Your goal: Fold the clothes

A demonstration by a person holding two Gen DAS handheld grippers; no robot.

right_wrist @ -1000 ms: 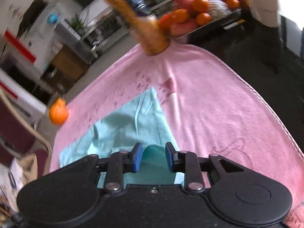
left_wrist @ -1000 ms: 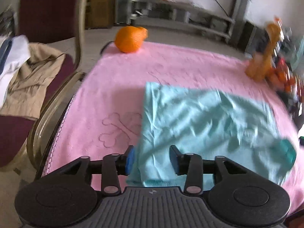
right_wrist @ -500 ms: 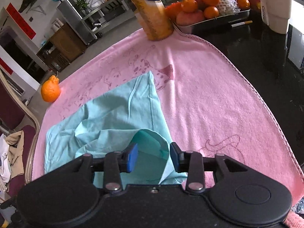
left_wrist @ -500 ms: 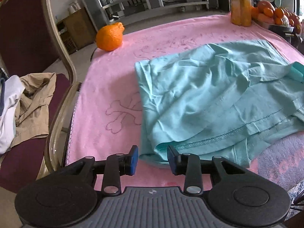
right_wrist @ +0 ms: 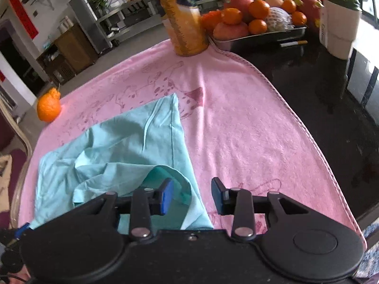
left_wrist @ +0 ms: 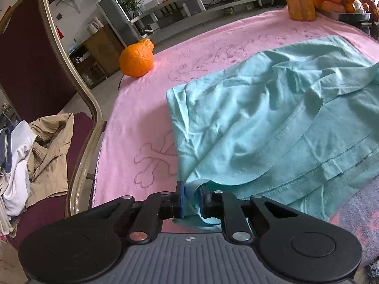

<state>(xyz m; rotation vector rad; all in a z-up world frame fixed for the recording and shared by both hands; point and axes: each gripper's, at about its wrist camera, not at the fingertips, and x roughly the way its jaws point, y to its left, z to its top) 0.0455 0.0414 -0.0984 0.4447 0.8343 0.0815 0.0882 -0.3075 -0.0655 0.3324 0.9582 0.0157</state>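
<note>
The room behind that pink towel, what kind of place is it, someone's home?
Probably a home dining or living room. A table under the pink towel carries a tray of fruit, a padded chair holds a pile of clothes, and low shelves line the far wall.

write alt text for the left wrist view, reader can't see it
The left gripper is closing on a corner of a crumpled mint-green garment spread on a pink towel. An orange fruit sits behind it, and a chair piled with clothes stands left.
</note>
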